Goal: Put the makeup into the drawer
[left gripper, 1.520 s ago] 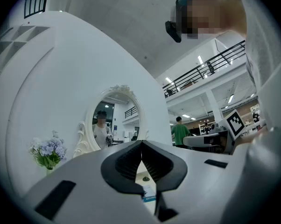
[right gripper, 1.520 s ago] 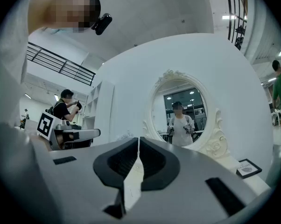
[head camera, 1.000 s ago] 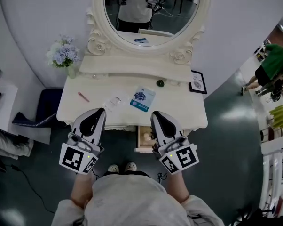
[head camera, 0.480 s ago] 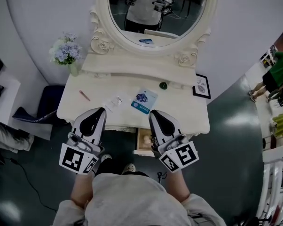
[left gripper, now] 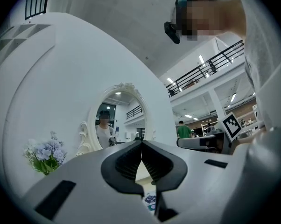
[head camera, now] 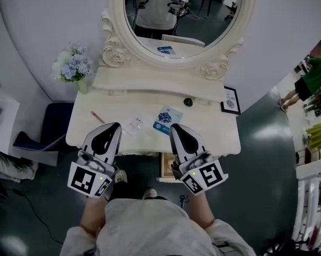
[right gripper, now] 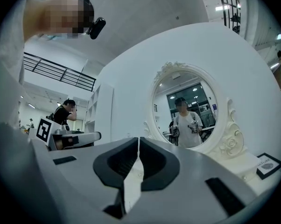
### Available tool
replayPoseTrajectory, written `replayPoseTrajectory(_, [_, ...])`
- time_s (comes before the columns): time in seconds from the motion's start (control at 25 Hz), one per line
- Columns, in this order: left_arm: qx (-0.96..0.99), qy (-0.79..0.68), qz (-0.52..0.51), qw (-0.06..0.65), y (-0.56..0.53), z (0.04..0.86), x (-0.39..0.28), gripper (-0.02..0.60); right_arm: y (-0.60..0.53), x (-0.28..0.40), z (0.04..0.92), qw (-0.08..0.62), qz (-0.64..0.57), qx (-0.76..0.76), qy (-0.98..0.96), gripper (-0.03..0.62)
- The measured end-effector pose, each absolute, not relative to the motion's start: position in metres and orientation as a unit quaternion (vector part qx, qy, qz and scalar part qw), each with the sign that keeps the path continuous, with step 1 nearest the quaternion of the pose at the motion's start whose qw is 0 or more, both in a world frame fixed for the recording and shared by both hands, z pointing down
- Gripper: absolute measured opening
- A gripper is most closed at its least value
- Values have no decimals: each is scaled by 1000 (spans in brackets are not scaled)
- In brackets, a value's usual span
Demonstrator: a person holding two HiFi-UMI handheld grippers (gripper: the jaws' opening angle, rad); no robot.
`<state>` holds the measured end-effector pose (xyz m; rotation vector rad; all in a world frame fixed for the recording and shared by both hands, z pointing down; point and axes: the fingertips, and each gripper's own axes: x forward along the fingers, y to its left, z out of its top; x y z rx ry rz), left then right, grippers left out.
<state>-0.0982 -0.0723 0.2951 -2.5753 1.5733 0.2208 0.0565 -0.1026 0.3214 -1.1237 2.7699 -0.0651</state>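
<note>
On the cream dressing table (head camera: 214,135) lie a blue-and-white packet (head camera: 167,120), a clear packet (head camera: 133,125), a thin pink stick (head camera: 97,117) and a small green item (head camera: 188,102). Below the table's front edge a drawer (head camera: 165,167) stands pulled out, partly hidden by my right gripper. My left gripper (head camera: 114,128) (left gripper: 141,143) and right gripper (head camera: 176,130) (right gripper: 138,141) hover side by side over the front edge, both shut and empty. The blue packet lies just ahead, between the two tips.
An oval mirror (head camera: 179,12) rises behind the table. A vase of pale blue flowers (head camera: 72,65) stands at the back left, a small framed picture (head camera: 231,99) at the back right. A dark seat (head camera: 54,127) is left of the table. A person in green (head camera: 315,76) stands far right.
The table and mirror have drawn nearer and slid a little right in view. Both grippers now reach slightly further over the front edge. Their jaws stay shut.
</note>
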Motion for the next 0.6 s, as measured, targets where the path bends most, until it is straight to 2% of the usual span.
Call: replayPoseTrajectory(0.6, [-879,468,73,61,-146,297,-179,15,-163,-22,325,83,-24,-427,900,25])
